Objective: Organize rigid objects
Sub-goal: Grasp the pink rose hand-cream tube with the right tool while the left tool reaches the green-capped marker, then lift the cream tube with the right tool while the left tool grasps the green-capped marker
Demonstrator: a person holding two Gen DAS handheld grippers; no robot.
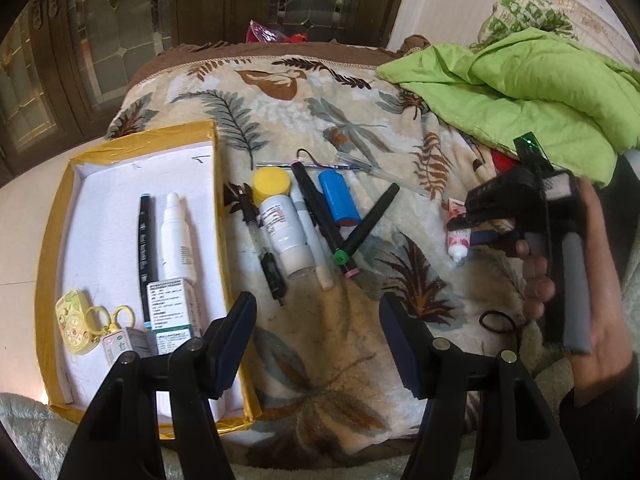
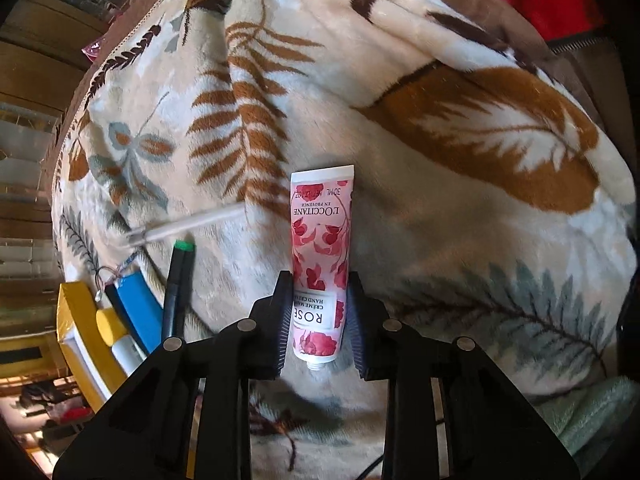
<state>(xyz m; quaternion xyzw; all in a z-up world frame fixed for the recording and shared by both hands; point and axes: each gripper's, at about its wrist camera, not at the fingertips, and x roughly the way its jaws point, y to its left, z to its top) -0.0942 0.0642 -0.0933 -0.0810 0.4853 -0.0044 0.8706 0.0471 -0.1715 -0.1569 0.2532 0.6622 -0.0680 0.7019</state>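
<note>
We have right gripper (image 2: 318, 320) straddling rose hand cream tube (image 2: 322, 256) on leaf-print blanket (image 2: 460, 208), fingers (image 2: 282, 320) clenched on tube's lower body, likely so cap end hangs clear; lift off blanket hard to judge. Left gripper (image 1: 318, 344) released, empty, hovering beside gold box (image 1: 52, 240), where sorted spray bottle (image 1: 176, 236) lies lengthwise to save room

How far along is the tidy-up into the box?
Done: the box already holds a pen, a white bottle, cartons and a keychain.
In hand: the right gripper has its fingers at either side of the hand cream tube. The left gripper is open and empty.
Left: the yellow-capped bottle, blue cylinder, markers and hair tie lie on the blanket.
</note>
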